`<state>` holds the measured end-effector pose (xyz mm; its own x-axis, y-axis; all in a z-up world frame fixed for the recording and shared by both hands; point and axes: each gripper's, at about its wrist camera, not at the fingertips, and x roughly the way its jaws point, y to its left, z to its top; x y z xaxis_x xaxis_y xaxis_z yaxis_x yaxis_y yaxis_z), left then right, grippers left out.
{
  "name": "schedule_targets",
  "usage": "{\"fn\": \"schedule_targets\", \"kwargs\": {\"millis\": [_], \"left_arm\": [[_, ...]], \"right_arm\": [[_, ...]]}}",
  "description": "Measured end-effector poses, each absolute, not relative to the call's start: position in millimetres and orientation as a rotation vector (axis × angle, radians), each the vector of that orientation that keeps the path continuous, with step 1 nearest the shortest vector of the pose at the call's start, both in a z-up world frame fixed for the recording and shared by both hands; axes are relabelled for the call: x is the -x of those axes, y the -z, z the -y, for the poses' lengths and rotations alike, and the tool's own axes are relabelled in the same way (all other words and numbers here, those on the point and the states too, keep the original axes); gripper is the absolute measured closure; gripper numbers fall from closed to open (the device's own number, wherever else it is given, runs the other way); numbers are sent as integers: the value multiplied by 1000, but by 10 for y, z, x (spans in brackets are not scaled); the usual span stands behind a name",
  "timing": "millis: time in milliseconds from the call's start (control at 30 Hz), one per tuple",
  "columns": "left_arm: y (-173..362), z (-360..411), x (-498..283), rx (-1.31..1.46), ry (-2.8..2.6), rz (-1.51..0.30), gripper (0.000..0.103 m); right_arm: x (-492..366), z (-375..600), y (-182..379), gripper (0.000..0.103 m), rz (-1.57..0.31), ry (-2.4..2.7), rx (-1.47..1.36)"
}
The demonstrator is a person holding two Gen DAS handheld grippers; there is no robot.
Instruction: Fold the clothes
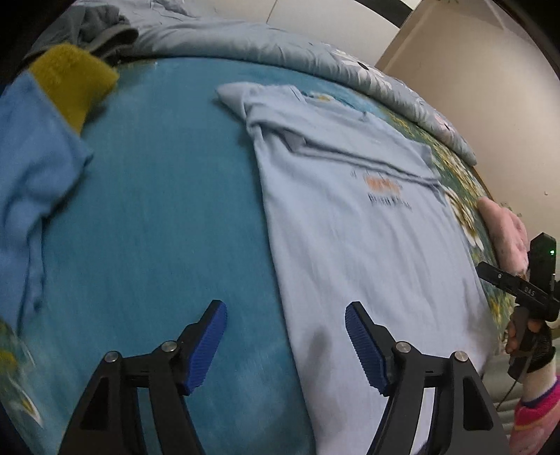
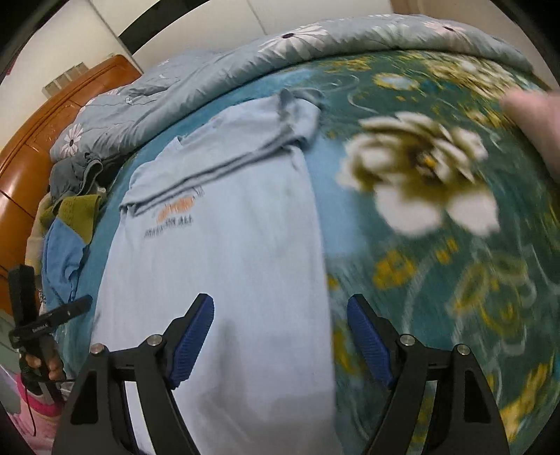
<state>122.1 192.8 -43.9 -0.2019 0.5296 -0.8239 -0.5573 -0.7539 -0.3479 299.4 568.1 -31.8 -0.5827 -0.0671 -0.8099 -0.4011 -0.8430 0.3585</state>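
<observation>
My left claw (image 1: pixel 285 344) is wide, nothing between its blue pads (image 1: pixel 206 346). It hangs over the bed (image 1: pixel 157 210), straddling the left edge of the shirt (image 1: pixel 350 227): one pad over bare teal sheet, the other over pale blue cloth. My right claw (image 2: pixel 280 337) is wide too and holds nothing; it straddles the shirt's (image 2: pixel 224 262) other long edge, left pad over cloth, right pad over the flowered part of the sheet (image 2: pixel 420 245).

The shirt lies flat and lengthwise away from me, already narrowed into a long strip, with both sleeves folded in across the chest near the collar. An orange and dark print shows on the chest (too blurred to read). The hem is nearest my claws.

To the left, well apart from the shirt, a heap of other clothes: a blue garment (image 1: pixel 35 168), a mustard one (image 1: pixel 75 80) and a grey one (image 1: pixel 101 31). A grey-blue quilt (image 1: pixel 280 49) with daisies is bunched along the far side of the bed. Something pink (image 1: pixel 504 231) lies at the bed's right edge. A wooden headboard (image 2: pixel 45 133) shows at far left in the right view.
</observation>
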Motion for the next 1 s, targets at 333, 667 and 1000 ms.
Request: {"fn": "schedule_targets", "kwargs": {"millis": [333, 667, 1000], "left_arm": [[473, -1818, -1720, 1420, -1865, 28, 29], [561, -1623, -1927, 1506, -1672, 194, 31], [665, -1574, -2004, 1559, -1591, 345, 62]], "right_arm": [[-3567, -5506, 380, 23, -826, -2558, 1294], [-3858, -5427, 439, 23, -990, -2650, 1266], [-4031, -5554, 548, 44, -1254, -2677, 1189]]}}
